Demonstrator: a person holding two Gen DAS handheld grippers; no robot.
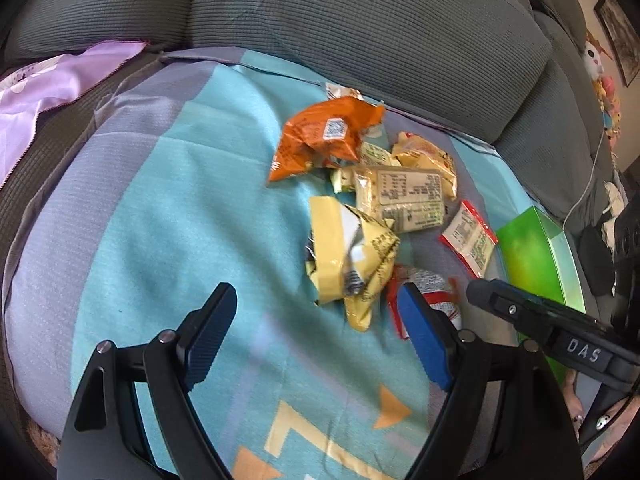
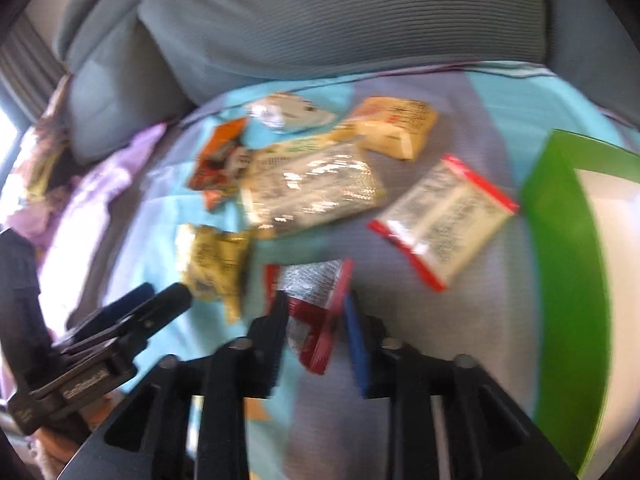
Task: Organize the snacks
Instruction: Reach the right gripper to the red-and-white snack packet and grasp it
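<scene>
light: bright daylight, blown-out window (image 2: 8,136) at far left of right view | glare: shine on clear packet (image 2: 316,188) | blur: right view smeared, left view sharp | distortion: fisheye bending, dark corners in both

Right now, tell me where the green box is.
The green box sits at the right edge of the right wrist view, on the blue cloth, just right of the red-edged white packet.
</scene>
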